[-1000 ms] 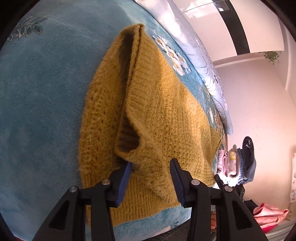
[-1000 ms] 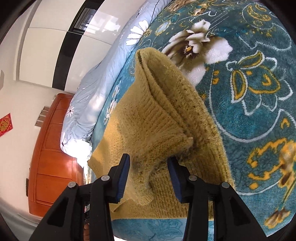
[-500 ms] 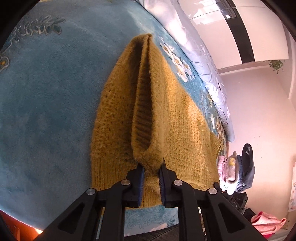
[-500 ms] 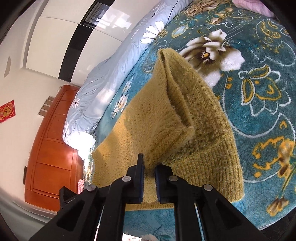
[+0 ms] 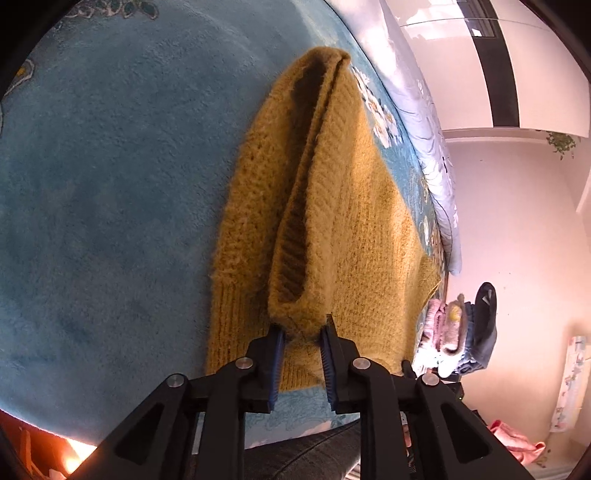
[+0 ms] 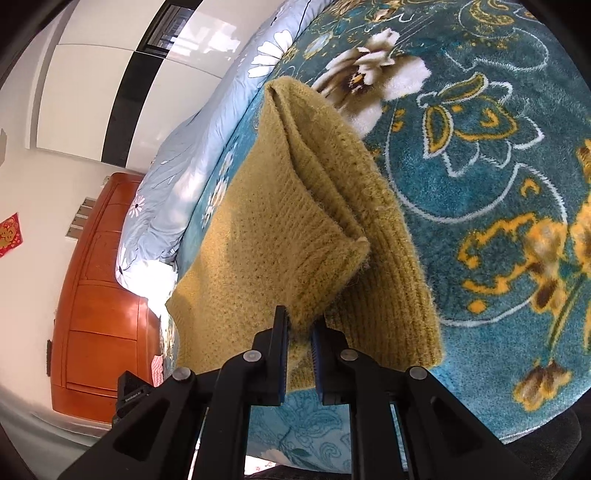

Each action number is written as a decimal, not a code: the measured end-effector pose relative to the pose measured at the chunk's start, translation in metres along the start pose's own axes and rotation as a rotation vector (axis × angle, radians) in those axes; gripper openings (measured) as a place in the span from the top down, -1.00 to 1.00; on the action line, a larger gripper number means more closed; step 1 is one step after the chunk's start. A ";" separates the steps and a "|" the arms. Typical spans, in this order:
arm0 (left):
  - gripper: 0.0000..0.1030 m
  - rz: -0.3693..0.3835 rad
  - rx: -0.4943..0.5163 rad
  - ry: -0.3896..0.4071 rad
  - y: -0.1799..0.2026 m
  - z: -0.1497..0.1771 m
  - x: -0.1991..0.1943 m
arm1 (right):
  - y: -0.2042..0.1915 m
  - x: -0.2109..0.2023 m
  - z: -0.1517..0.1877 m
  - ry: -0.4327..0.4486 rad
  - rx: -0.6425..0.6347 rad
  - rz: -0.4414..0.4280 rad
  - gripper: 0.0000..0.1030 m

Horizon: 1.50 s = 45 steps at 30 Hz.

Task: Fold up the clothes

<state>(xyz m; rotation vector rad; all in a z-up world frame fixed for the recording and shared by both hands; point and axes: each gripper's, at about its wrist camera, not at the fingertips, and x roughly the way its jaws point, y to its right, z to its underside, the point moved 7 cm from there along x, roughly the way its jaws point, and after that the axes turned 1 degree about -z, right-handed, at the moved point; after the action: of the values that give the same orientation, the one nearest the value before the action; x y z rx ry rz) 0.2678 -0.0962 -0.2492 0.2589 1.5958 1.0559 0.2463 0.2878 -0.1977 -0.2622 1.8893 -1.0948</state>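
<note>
Bright daylight, prob. from window; glare on wall; fisheye edges warped, dark.

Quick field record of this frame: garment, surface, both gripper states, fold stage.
garment: mustard knit sweater, folded layer lifted
surface: teal floral blanket on bed
left hand-held gripper: shut on sweater edge
right hand-held gripper: shut on sweater edge
fold stage: top layer raised off lower layer, not laid flat
background: clothes pile, wooden cabinet

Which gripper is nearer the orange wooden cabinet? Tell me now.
Left. The left gripper, clamping the sweater, sits toward the cabinet; the right gripper clamps the sweater's opposite corner, farther away.
</note>
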 end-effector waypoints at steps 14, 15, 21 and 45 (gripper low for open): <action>0.08 -0.116 0.470 -0.041 0.088 0.058 0.054 | 0.030 -0.045 -0.028 0.141 -0.013 0.149 -0.20; 0.08 -0.117 0.506 -0.077 0.093 0.071 0.069 | 0.031 -0.045 -0.030 0.144 0.001 0.131 -0.20; 0.08 -0.162 0.602 -0.211 0.098 0.112 0.123 | 0.037 -0.027 -0.031 0.084 0.025 0.117 -0.20; -0.07 0.087 0.196 0.069 0.037 -0.007 0.017 | -0.104 0.010 -0.040 0.069 -0.234 0.108 0.57</action>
<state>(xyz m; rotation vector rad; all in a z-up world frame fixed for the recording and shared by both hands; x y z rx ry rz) 0.2431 -0.0671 -0.2344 0.4317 1.7659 0.9837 0.1839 0.2452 -0.1154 -0.2538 2.0707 -0.8206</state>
